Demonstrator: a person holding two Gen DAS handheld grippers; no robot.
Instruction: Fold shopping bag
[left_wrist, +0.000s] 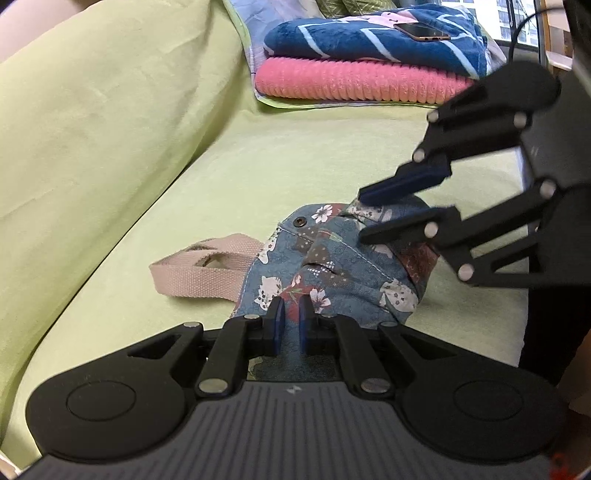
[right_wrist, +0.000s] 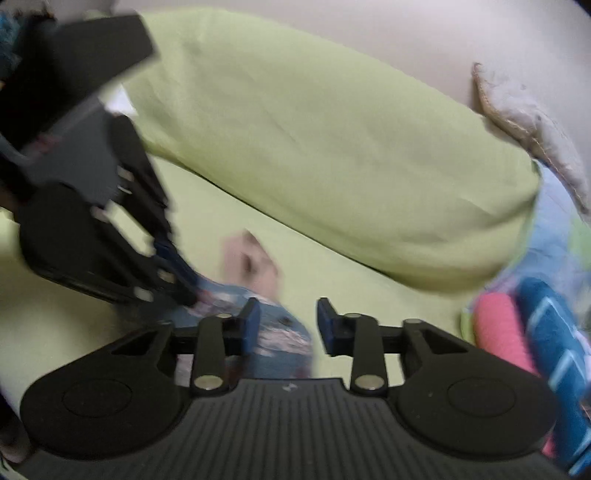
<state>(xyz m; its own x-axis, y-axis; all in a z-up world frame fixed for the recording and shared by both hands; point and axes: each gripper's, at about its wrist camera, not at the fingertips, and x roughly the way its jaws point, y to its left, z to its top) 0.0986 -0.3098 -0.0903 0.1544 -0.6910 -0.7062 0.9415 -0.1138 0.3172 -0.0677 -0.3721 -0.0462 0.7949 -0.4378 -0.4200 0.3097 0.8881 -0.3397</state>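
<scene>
Bag half-bundled on the bed, L clamps near edge, R poised over far end.

The floral shopping bag lies crumpled on the green bed sheet, its pink strap handles trailing out to the left of the left gripper. Left gripper's fingers are pinched narrow on the bag's near fold, prob. to anchor it while the rest gets folded. Right gripper sits beyond them at the bag's far end, fingers partway apart, straddling a cloth ridge w/o pressing it. No grip there yet. Right wrist view is blurred. Folded towels w/ a phone on top lie well past both.
</scene>
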